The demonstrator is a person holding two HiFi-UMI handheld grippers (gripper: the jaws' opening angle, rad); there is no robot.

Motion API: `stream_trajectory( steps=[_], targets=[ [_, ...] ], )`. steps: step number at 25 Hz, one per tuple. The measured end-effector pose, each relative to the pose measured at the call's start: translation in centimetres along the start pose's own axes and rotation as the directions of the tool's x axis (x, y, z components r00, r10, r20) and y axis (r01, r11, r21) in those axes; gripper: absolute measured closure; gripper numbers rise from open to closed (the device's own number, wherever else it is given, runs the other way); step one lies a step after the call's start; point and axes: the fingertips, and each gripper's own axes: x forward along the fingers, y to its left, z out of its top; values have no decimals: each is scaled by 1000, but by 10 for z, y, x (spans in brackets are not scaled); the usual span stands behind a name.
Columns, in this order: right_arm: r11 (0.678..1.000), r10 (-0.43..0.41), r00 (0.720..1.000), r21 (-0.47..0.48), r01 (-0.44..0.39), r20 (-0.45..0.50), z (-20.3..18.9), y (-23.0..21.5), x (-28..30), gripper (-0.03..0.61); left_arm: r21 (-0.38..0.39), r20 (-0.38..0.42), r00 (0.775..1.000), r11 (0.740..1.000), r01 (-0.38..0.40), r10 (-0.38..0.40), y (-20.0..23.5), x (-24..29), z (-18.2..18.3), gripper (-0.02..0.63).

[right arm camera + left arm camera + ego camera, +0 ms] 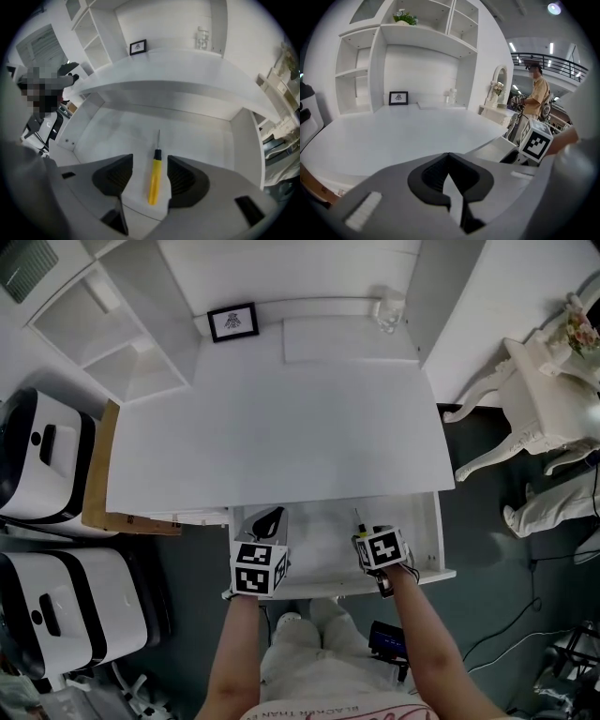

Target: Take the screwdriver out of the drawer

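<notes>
— Where is it?
— The slim yellow-handled screwdriver (154,180), with a black collar and a thin metal shaft, lies flat on the floor of the open white drawer (314,540).
— Which way?
— In the right half, tip toward the back.

framed picture (232,322): upright, back left of desktop (281,427) | glass jar (388,311): back right

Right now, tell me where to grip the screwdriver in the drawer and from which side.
Grip the yellow handle, from above: the screwdriver lies flat on the drawer floor, its shaft is thin, and the open right tongs straddle the handle.
</notes>
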Motion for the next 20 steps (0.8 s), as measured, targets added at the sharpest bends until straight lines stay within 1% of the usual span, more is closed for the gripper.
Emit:
stream_trajectory(
  steps=[5, 9, 14, 19, 20],
  targets=[
    [1000, -19, 997, -15, 18, -77, -10, -9, 23, 354, 6, -15, 1000, 1000, -19, 19, 4, 0, -8, 604],
    [999, -42, 990, -16, 40, -133, -19, -13, 34, 357, -5, -16, 999, 999, -36, 36, 10, -4, -11, 604],
    [996, -83, 983, -46, 76, -166, -23, -20, 45, 370, -2, -19, 999, 999, -45, 45, 15, -9, -14, 604],
    [995, -97, 977, -39, 91, -190, -23, -21, 48, 376, 0, -17, 999, 999, -45, 45, 17, -10, -15, 604],
    [994, -104, 975, -39, 98, -197, -24, -22, 48, 392, 2, -21, 999, 999, -41, 41, 16, -9, -16, 604]
  ],
)
